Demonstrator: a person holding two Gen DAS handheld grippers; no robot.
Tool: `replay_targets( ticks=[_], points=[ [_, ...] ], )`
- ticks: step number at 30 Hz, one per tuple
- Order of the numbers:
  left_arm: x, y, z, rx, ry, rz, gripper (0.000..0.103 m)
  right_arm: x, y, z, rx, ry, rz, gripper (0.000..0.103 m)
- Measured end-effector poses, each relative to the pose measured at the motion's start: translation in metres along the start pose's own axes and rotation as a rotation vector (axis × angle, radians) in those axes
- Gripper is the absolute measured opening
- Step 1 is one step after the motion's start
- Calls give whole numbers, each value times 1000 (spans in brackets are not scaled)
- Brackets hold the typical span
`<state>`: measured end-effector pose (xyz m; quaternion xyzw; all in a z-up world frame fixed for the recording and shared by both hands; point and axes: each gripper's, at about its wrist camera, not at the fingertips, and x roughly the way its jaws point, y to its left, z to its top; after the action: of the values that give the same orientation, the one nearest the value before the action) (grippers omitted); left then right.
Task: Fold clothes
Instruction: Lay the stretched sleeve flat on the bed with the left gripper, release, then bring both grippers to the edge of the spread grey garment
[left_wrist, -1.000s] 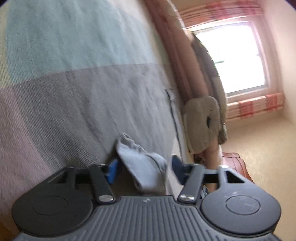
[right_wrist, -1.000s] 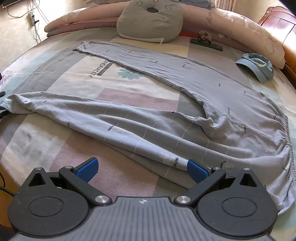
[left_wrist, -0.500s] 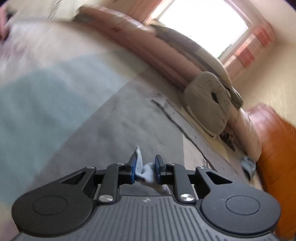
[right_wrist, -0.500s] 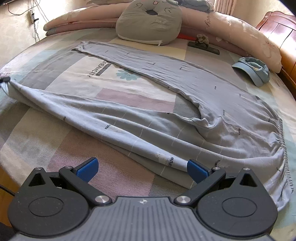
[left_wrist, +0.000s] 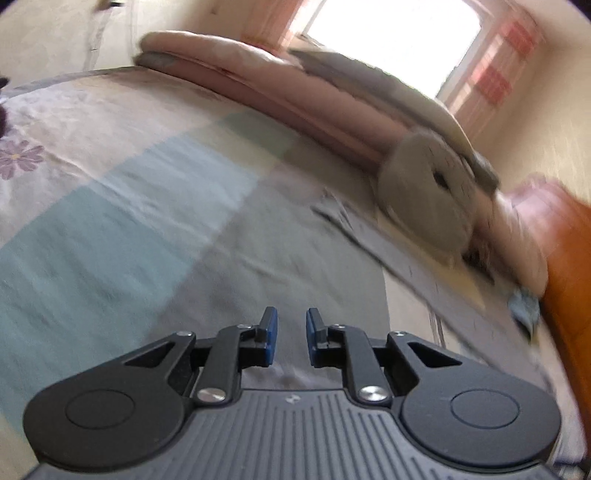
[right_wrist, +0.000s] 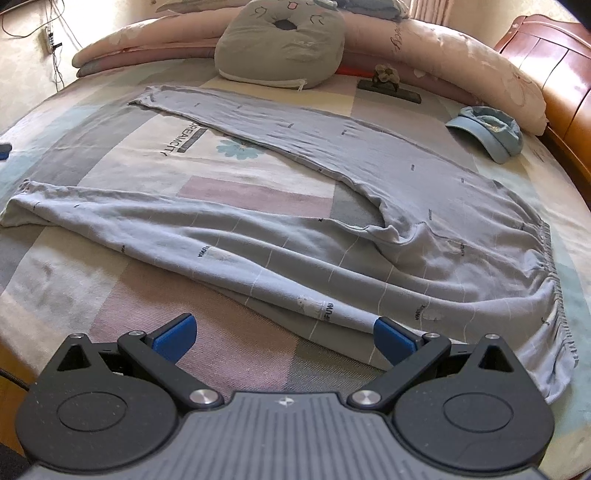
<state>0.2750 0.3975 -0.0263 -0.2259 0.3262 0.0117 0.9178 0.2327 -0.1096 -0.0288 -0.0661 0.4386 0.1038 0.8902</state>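
Grey cushion (right_wrist: 282, 40) against pink bolster (right_wrist: 461, 55); blue cap (right_wrist: 491, 131) near wooden headboard (right_wrist: 554, 62)

A round bed (right_wrist: 122, 291) covered by a patchwork-printed sheet is seen. Grey trousers (right_wrist: 332, 236) are spread flat across its middle, the waistband toward the right edge and both leg ends toward the left edge. A grey cushion (right_wrist: 280, 40) and a pink rolled quilt (right_wrist: 461, 55) are laid along the far edge. A blue cap (right_wrist: 491, 133) is placed near the far right edge.
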Motion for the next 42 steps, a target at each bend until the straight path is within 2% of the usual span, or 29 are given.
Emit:
replay_targets(
  ticks=[1, 3, 9, 12, 21, 23, 25, 26, 30, 33, 35, 38, 42],
  points=[
    [1, -9, -8, 30, 20, -6, 23, 0, 0, 0, 1, 3, 0, 103],
    [2, -28, -23, 90, 61, -19, 38, -3, 0, 0, 4, 1, -3, 103],
    [14, -106, -72, 331, 173, -61, 56, -12, -14, -3, 63, -4, -31, 103],
    [22, -144, -84, 410, 192, -122, 66, -16, -25, -9, 98, 1, -54, 103],
    [35, -234, -118, 552, 254, -242, 71, -22, -81, -45, 153, 13, -74, 102],
    [34, -249, -129, 566, 283, -260, 71, -21, -94, -52, 168, 9, -41, 100],
    [34, -265, -141, 569, 313, -265, 71, -20, -104, -56, 174, -10, 0, 93],
    [35, -272, -147, 567, 328, -266, 71, -17, -107, -56, 167, -13, 30, 86],
    [38, -296, -171, 547, 375, -263, 71, -3, -109, -48, 52, -13, 169, 60],
    [45, -307, -184, 520, 399, -231, 71, 7, -105, -39, -67, -13, 277, 52],
    [49, -311, -186, 506, 398, -207, 71, 14, -102, -33, -138, -10, 340, 52],
    [55, -313, -183, 492, 384, -174, 71, 21, -103, -24, -200, -14, 379, 52],
    [63, -312, -171, 471, 363, -136, 71, 30, -116, -11, -179, -13, 418, 52]
  ],
)
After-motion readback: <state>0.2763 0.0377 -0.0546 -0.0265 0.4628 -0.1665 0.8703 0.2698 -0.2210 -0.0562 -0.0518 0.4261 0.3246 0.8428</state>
